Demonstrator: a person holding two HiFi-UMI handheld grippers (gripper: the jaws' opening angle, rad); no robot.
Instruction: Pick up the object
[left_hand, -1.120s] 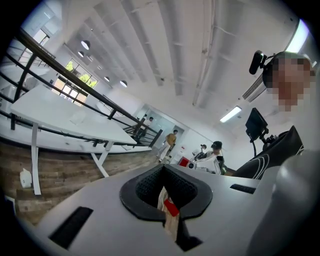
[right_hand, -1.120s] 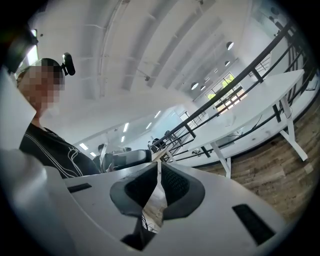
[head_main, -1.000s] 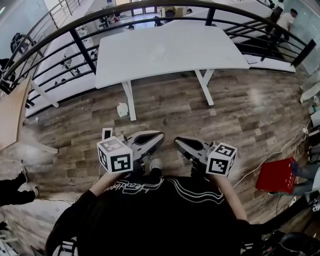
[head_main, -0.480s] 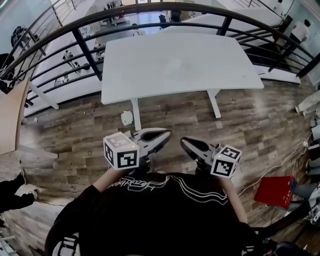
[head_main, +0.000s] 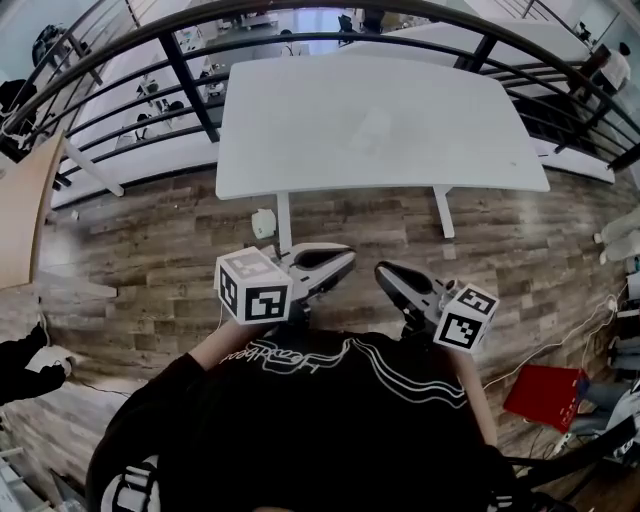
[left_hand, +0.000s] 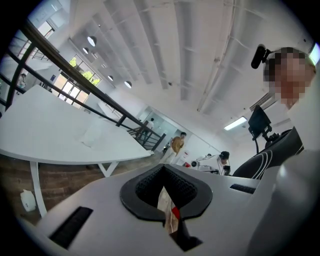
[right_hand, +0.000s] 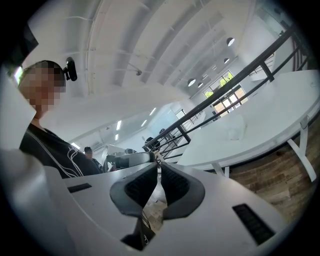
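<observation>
A white table (head_main: 450, 130) stands ahead of me on the wooden floor. A faint clear object (head_main: 372, 125), like a crumpled plastic bag, lies near its middle; it also shows in the left gripper view (left_hand: 92, 135) and the right gripper view (right_hand: 235, 131). I hold both grippers close to my chest, short of the table's near edge. My left gripper (head_main: 350, 258) has its jaws together (left_hand: 162, 167); a red and white sliver shows through the slot behind the pads, and I cannot tell what it is. My right gripper (head_main: 380, 270) is shut with nothing in it (right_hand: 159, 162).
A black railing (head_main: 190, 75) runs behind the table. A small white container (head_main: 263, 223) sits on the floor by the left table leg. A red box (head_main: 540, 395) and cables lie at the right. A wooden top (head_main: 25, 215) is at the left. People stand beyond the railing.
I have walked toward the table with both grippers held out front; the table sits nearer and larger in view. Both pairs of jaws look the same as before.
</observation>
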